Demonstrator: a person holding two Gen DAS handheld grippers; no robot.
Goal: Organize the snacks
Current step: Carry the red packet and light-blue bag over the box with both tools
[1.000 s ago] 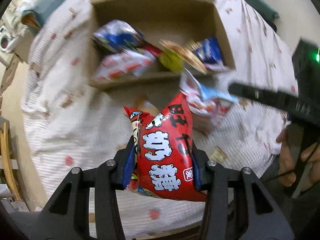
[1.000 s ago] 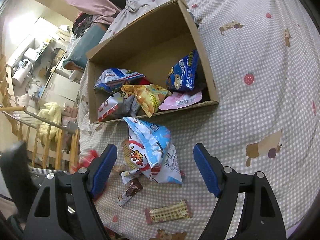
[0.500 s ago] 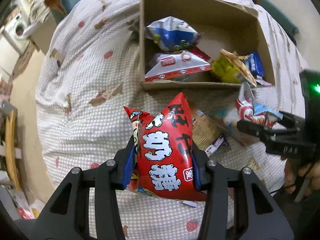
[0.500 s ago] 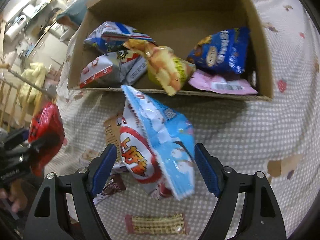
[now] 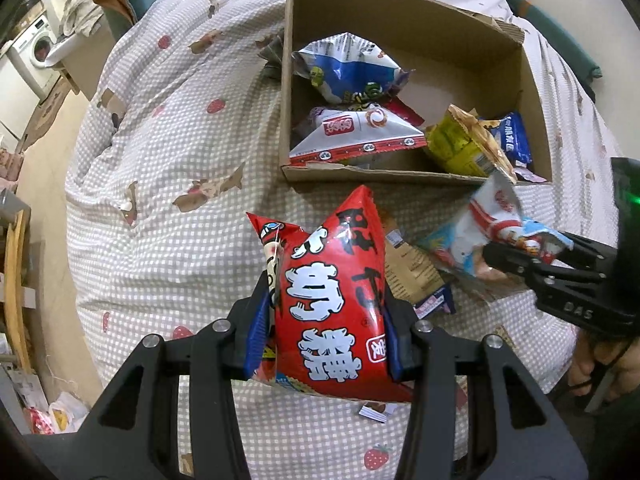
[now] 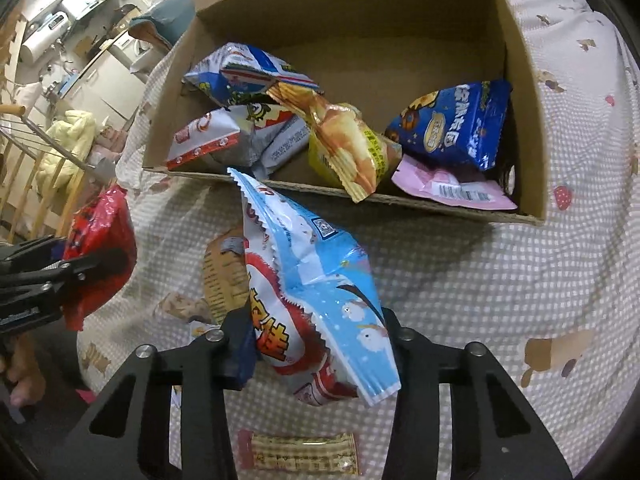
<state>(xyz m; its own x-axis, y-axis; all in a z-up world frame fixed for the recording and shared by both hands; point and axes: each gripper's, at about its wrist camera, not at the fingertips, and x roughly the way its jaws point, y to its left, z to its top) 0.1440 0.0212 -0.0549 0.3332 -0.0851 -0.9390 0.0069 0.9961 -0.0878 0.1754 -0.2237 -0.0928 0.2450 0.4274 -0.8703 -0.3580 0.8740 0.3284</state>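
I have the left tool (image 5: 326,328) clamped on the red bag (image 5: 332,304) and the right tool (image 6: 316,344), jaws just closed, gripping the blue bag (image 6: 316,280), both just short of the cardboard box (image 6: 524,120); next, carry both over its near wall.

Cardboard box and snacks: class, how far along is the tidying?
Done: several packets lie in the cardboard box. In hand: the left gripper clamps a red bag; the right gripper, jaws just closed, grips a light blue bag. Left: a wafer bar and small packets on the blanket.
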